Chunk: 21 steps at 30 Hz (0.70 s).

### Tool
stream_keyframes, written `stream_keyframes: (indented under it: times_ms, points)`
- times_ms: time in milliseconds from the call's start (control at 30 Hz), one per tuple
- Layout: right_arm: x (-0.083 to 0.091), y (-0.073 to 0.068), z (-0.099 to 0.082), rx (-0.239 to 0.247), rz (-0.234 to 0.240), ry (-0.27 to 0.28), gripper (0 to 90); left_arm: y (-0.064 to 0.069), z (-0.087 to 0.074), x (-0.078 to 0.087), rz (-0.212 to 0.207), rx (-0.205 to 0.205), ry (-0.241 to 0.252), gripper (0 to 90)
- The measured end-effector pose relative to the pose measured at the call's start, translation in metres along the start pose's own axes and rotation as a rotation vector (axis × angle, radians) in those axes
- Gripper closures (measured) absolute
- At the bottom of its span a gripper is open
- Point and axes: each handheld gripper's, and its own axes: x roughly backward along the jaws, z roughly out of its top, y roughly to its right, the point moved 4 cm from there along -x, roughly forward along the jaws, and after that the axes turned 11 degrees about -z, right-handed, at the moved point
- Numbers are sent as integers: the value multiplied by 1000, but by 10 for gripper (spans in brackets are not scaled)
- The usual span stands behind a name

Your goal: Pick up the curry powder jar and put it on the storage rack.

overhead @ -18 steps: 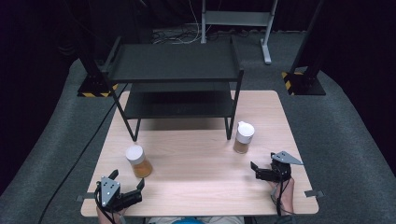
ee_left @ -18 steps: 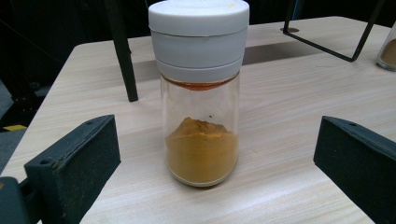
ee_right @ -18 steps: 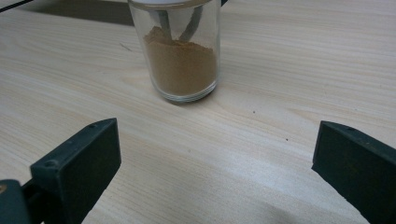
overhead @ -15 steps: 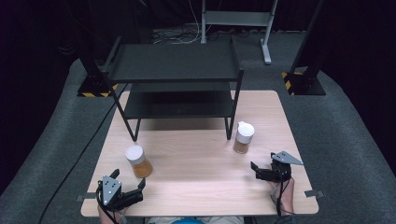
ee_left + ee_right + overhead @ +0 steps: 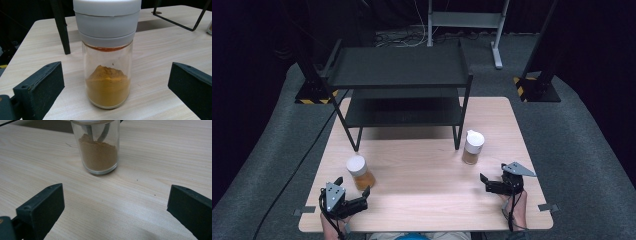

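Right now I have both grippers low at the near edge of the table, each aimed at its own jar, and that is why they sit so far apart: one jar per hand, so neither reach crosses the other.

Nearest is my left gripper, jaws spread wide with nothing between the pads. From its own camera the left jar stands upright dead ahead, centred in the gap between the two black fingers, but just beyond their tips rather than between them. It carries a pale grey cap and a heap of yellow-orange powder at the bottom. I judge a short push forward would bring the glass between the pads.

My right gripper also stands fully open and empty. In the right gripper view the right jar sits farther off than the left one does, upright, with browner powder, and left of the midline between the fingers. I would need to swing that hand over before closing.

Farther back, in the high view, the jars stand well apart on bare wood, in front of the black two-tier rack, whose shelves look empty, so I judge them bound for a shelf.
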Motion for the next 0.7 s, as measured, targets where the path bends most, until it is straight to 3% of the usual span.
stream_keyframes:
  times_ms: [400, 700]
  points:
    - [0, 0, 0, -4, -2, 2, 0, -5, 4, -15, 15, 9, -5, 0]
    - [0, 0, 0, 1, -2, 1, 0, -8, 3, -30, 16, 45, 39, 0]
